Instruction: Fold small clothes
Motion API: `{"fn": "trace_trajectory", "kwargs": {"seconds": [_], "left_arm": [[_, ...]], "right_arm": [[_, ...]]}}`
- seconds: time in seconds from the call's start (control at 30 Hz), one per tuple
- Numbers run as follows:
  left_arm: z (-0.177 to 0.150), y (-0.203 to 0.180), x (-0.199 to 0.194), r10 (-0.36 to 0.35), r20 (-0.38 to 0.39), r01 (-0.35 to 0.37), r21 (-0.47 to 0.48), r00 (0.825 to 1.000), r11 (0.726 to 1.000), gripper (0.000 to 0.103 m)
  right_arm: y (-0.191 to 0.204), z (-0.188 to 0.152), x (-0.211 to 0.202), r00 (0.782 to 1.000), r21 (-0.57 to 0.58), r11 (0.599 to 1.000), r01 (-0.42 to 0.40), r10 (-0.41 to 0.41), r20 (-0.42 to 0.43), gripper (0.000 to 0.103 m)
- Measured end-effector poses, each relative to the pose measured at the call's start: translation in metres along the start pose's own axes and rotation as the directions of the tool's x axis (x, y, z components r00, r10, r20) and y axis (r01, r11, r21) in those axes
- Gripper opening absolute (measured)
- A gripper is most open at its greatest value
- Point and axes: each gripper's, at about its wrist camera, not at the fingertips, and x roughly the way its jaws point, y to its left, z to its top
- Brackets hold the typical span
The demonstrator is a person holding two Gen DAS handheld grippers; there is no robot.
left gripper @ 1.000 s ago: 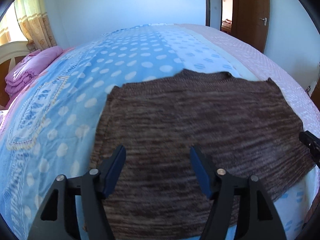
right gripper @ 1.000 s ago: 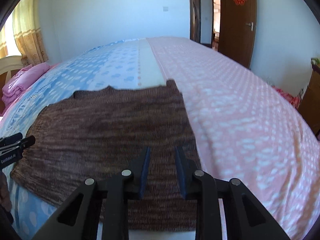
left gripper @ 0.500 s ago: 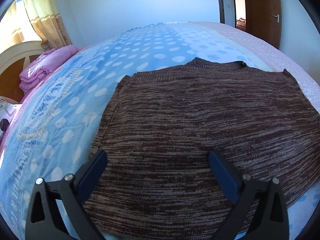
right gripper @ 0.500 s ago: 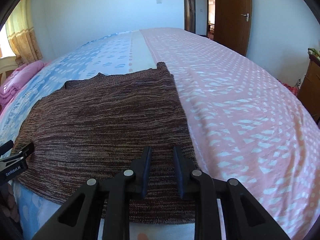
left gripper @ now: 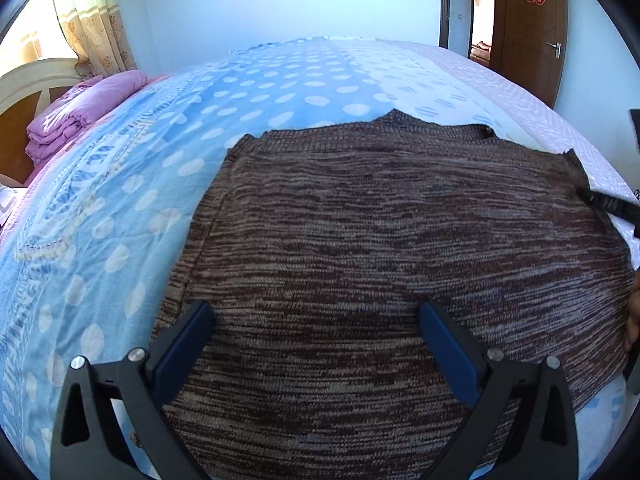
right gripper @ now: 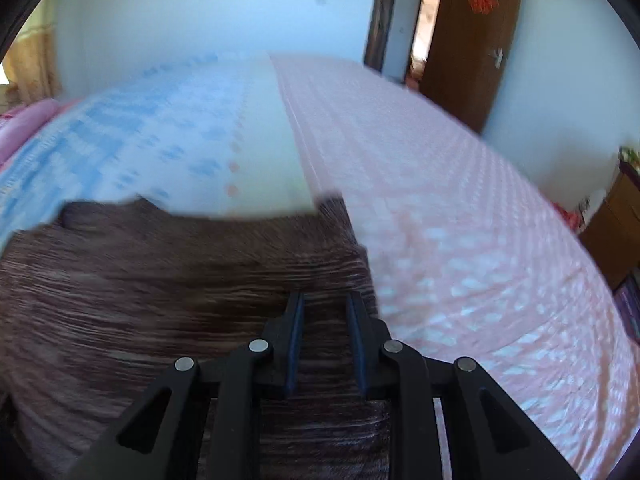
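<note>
A brown knitted sweater lies flat on the bed, neckline at the far side. My left gripper is wide open above the sweater's near left part, holding nothing. In the right wrist view the sweater fills the lower left, blurred by motion. My right gripper hovers over the sweater's right side near its right edge, jaws a narrow gap apart with nothing between them. The right gripper's tip also shows at the right edge of the left wrist view.
The bed has a blue dotted sheet on the left and a pink sheet on the right. Folded pink bedding lies by the headboard at far left. A brown door stands at the back right.
My left gripper opened wide and shifted slightly forward. My right gripper moved forward along the sweater's right side toward the far corner; its view is now motion-blurred.
</note>
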Motion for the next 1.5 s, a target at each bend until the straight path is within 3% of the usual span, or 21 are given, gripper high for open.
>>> {"fn": "trace_trajectory", "kwargs": {"seconds": [0.13, 0.33, 0.53, 0.63, 0.77, 0.87, 0.93, 1.0, 1.03, 1.13, 1.5], "left_arm": [[-0.001, 0.000, 0.000, 0.002, 0.002, -0.002, 0.001, 1.000, 1.000, 0.103], [-0.001, 0.001, 0.001, 0.003, 0.000, -0.003, -0.001, 1.000, 1.000, 0.103], [0.002, 0.009, -0.003, -0.039, -0.006, 0.039, -0.026, 0.999, 0.999, 0.103], [0.012, 0.035, -0.013, -0.079, 0.047, 0.084, -0.121, 0.996, 0.989, 0.098], [0.033, 0.067, -0.005, -0.025, 0.042, 0.033, -0.202, 0.999, 0.979, 0.097], [0.043, 0.083, 0.011, -0.036, 0.029, 0.042, -0.251, 0.999, 0.967, 0.093], [0.043, 0.090, 0.027, -0.082, 0.002, 0.078, -0.298, 0.997, 0.951, 0.093], [0.035, 0.091, 0.049, -0.175, -0.057, 0.144, -0.354, 0.983, 0.924, 0.094], [0.031, 0.087, 0.047, -0.157, -0.025, 0.139, -0.334, 0.987, 0.932, 0.095], [0.030, 0.073, 0.041, -0.142, -0.025, 0.129, -0.273, 0.990, 0.953, 0.095], [0.032, 0.061, 0.033, -0.171, 0.007, 0.169, -0.215, 0.985, 0.962, 0.040]], "right_arm": [[-0.021, 0.002, -0.007, 1.000, 0.098, 0.995, -0.013, 0.013, 0.001, 0.022], [-0.004, -0.029, -0.063, 0.992, 0.035, 0.995, -0.097, 0.094, 0.090, 0.022], [0.016, -0.053, -0.057, 0.994, -0.033, 0.995, -0.098, 0.099, 0.056, 0.023], [0.017, -0.056, -0.057, 0.993, -0.037, 0.995, -0.096, 0.098, 0.058, 0.023], [0.012, -0.055, -0.054, 0.991, -0.023, 0.993, -0.113, 0.115, 0.064, 0.023], [0.011, -0.055, -0.055, 0.989, -0.010, 0.992, -0.128, 0.128, 0.069, 0.023], [0.009, -0.056, -0.055, 0.989, -0.006, 0.991, -0.133, 0.133, 0.071, 0.023], [0.010, -0.056, -0.055, 0.988, -0.005, 0.991, -0.134, 0.134, 0.072, 0.023], [0.010, -0.056, -0.055, 0.988, -0.006, 0.991, -0.133, 0.134, 0.072, 0.023], [0.010, -0.056, -0.055, 0.988, -0.004, 0.991, -0.135, 0.134, 0.072, 0.023], [0.010, -0.057, -0.055, 0.988, -0.003, 0.991, -0.135, 0.135, 0.074, 0.023]]}}
